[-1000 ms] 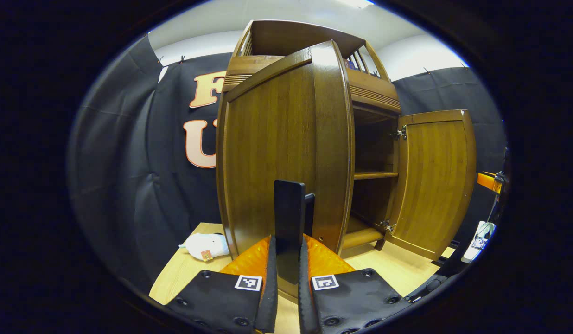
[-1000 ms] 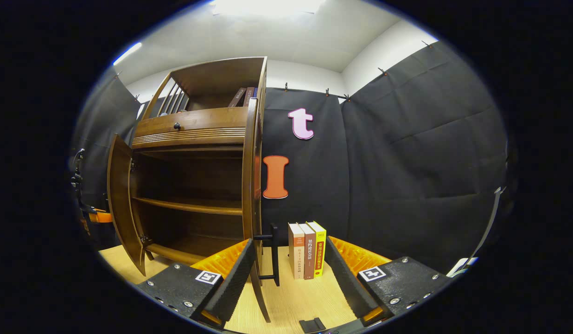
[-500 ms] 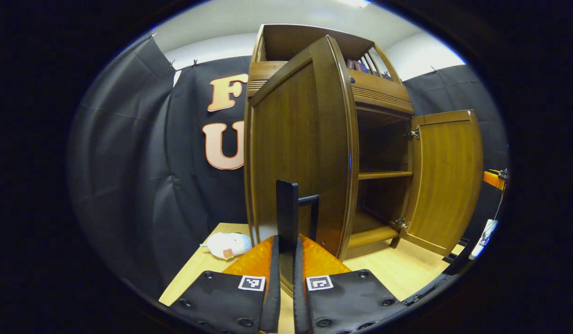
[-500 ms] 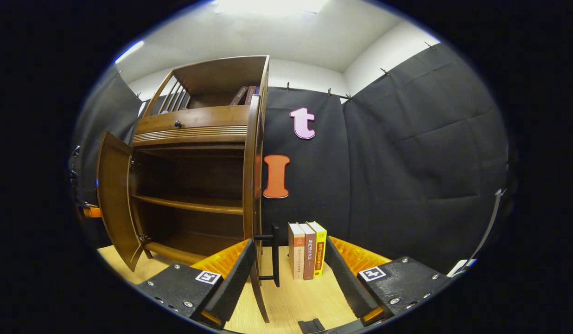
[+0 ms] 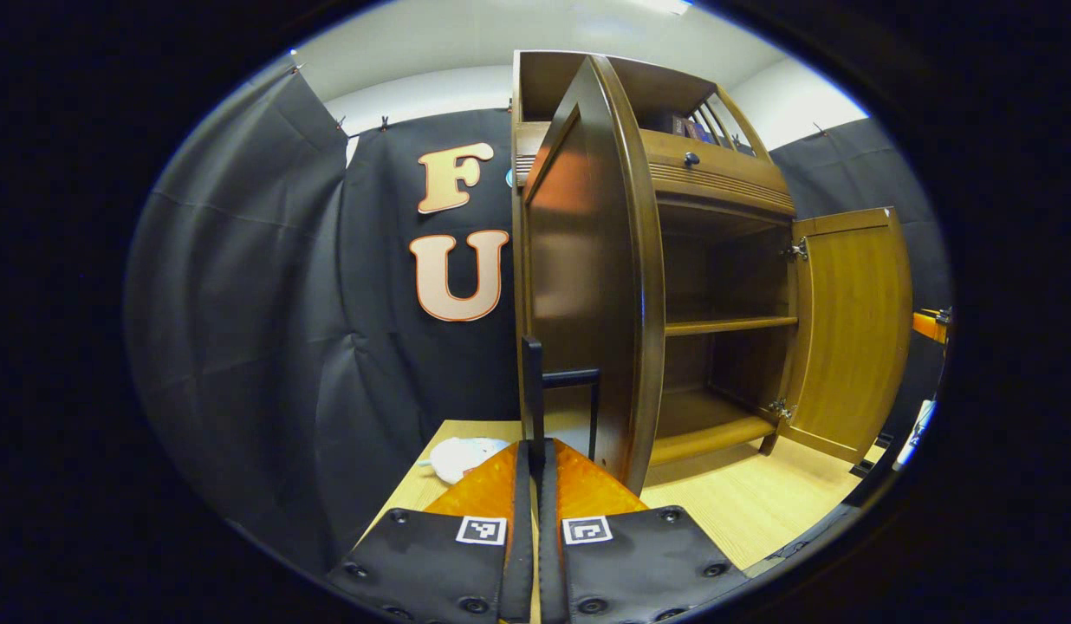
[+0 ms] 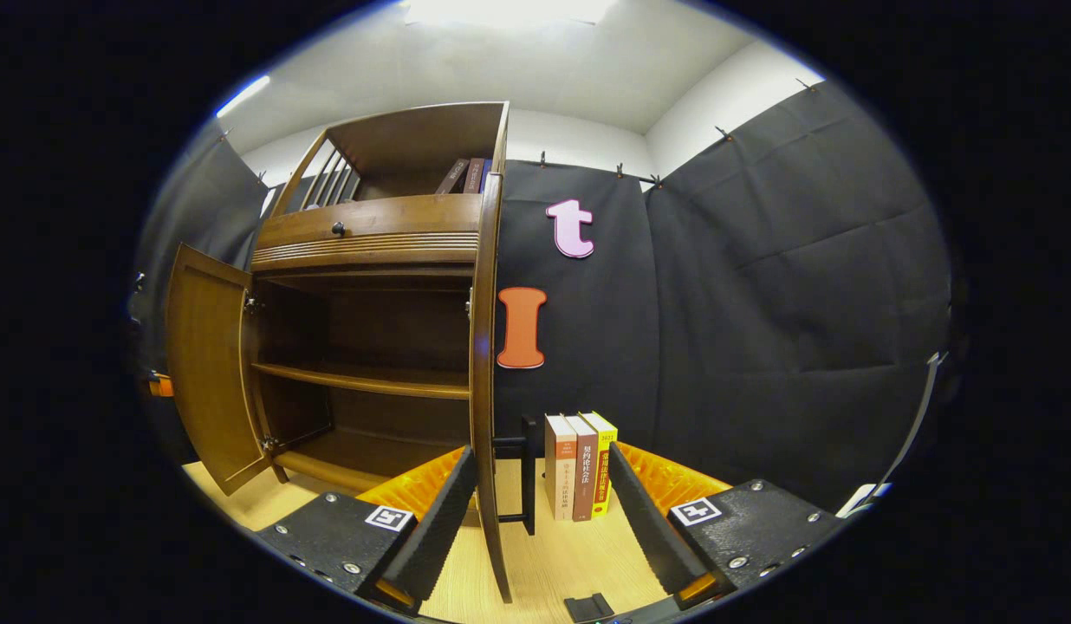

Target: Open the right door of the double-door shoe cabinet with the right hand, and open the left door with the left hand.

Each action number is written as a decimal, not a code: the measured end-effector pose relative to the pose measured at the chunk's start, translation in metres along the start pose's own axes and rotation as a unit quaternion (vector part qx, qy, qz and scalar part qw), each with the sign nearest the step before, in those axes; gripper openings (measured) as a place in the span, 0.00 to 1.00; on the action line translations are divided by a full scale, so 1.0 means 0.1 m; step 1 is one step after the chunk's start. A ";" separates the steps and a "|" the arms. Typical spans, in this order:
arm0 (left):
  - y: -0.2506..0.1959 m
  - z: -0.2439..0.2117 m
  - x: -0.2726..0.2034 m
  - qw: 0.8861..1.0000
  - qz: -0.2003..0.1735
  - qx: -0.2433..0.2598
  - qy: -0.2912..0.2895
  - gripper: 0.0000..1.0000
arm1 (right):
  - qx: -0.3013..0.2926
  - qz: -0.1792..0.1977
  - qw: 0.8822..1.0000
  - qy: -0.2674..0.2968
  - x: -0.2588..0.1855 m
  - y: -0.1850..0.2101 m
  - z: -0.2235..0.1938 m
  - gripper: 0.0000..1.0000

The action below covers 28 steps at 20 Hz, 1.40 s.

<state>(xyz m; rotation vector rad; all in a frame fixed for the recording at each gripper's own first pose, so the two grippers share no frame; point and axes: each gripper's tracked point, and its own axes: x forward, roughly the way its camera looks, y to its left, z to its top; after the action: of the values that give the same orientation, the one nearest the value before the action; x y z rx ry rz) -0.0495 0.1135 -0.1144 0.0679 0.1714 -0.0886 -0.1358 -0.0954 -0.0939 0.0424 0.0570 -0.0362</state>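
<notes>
The brown wooden shoe cabinet (image 5: 717, 173) stands with both doors swung out. In the left gripper view the left door (image 5: 587, 286) is seen almost edge-on. My left gripper (image 5: 535, 447) is shut on that door's black handle (image 5: 532, 381). The right door (image 5: 852, 329) hangs wide open beyond it. In the right gripper view the right door (image 6: 483, 364) stands edge-on between the spread fingers of my open right gripper (image 6: 535, 511). Its black handle (image 6: 529, 472) also sits in that gap, untouched. The left door (image 6: 202, 373) shows open at the far left.
Three upright books (image 6: 581, 468) stand on the light wooden table (image 6: 553, 563) just behind the right door. A white soft toy (image 5: 462, 455) lies on the table left of the cabinet. The cabinet's inner shelf (image 6: 362, 380) is bare; a small drawer knob (image 6: 337, 229) sits above.
The left door has swung further outward with my left gripper holding its handle, now nearly edge-on. The right gripper has stayed open, with the right door edging slightly wider.
</notes>
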 end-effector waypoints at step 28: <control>0.46 0.36 -0.71 0.996 0.088 -0.007 -0.023 0.49 | 0.003 0.016 1.000 -0.008 -0.10 0.30 0.23 0.92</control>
<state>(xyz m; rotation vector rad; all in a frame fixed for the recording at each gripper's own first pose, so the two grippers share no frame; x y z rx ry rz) -0.1085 0.1620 -0.0637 0.0671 0.1200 0.0877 -0.1435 -0.0663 -0.0691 0.0492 0.0395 -0.0051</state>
